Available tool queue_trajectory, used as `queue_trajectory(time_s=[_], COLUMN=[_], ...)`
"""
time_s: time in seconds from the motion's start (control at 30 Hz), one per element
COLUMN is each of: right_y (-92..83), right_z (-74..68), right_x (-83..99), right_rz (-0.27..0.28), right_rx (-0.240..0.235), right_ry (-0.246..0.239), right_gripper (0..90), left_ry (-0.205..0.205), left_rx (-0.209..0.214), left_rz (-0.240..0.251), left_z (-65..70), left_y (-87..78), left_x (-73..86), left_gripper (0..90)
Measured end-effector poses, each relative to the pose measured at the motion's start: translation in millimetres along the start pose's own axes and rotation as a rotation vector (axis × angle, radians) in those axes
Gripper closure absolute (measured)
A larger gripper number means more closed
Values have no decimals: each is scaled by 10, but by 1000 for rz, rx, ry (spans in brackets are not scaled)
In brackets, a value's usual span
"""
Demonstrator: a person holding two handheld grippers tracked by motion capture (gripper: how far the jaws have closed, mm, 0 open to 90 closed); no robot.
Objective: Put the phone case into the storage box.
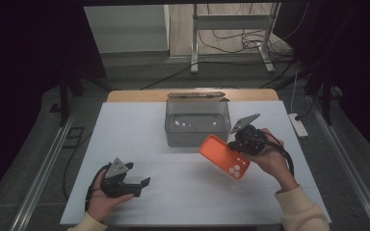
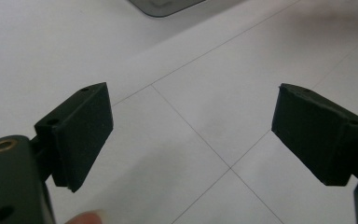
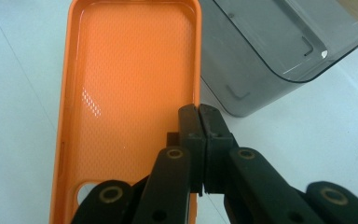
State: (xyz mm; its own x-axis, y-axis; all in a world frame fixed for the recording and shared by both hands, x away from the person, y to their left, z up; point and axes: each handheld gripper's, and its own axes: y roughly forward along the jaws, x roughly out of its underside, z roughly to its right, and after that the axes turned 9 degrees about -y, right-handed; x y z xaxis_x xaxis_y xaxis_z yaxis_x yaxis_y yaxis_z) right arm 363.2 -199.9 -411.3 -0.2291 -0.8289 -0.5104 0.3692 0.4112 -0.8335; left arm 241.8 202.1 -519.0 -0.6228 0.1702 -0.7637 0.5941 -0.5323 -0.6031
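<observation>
While the left claw (image 1: 137, 185) gapes empty, the right claw (image 3: 199, 116) pinches the orange phone case's (image 3: 126, 93) side rim.

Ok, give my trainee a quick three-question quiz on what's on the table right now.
1. True or false: the left gripper holds something.
2. What does the right gripper pinch: A) a spoon, B) the orange phone case, C) a cup?
3. Where is the grey bin relative to the case?

Key: 1. False, its jaws stand open above the white table. 2. B, by its side wall. 3. Just behind it, farther from the person.
</observation>
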Motion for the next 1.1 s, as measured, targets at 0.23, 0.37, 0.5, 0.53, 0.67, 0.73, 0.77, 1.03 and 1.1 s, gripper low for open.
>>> queue_trajectory(time_s=[0.23, 0.37, 0.5, 0.53, 0.67, 0.73, 0.77, 1.03, 1.1], right_y=[8, 4, 12, 14, 20, 27, 35, 71, 80], right_z=[-2, -6, -15, -17, -20, -29, -33, -63, -76], right_x=[1, -2, -10, -13, -20, -21, -23, -46, -56], right_rz=[-4, -3, -3, -3, 1, -1, -3, -5, -6], right_rx=[-2, -1, 1, 1, 4, 2, 2, 1, 0], right_ry=[-6, -2, -6, -6, 1, 1, 1, -2, -8], right_gripper=[890, 890, 890, 889, 890, 890, 889, 889, 890], left_ry=[2, 2, 5, 3, 2, 1, 1, 6, 4], left_rx=[0, 0, 1, 1, 2, 3, 4, 6, 8], left_rz=[-1, 1, 3, 4, 4, 5, 5, 12, 11], left_z=[4, 10, 14, 15, 16, 17, 17, 19, 19], left_y=[4, 3, 7, 9, 8, 6, 5, -2, -1], left_x=[-6, -14, -23, -24, -29, -31, -32, -40, -43], left_gripper=[125, 126, 127, 127, 127, 127, 127, 132, 132])
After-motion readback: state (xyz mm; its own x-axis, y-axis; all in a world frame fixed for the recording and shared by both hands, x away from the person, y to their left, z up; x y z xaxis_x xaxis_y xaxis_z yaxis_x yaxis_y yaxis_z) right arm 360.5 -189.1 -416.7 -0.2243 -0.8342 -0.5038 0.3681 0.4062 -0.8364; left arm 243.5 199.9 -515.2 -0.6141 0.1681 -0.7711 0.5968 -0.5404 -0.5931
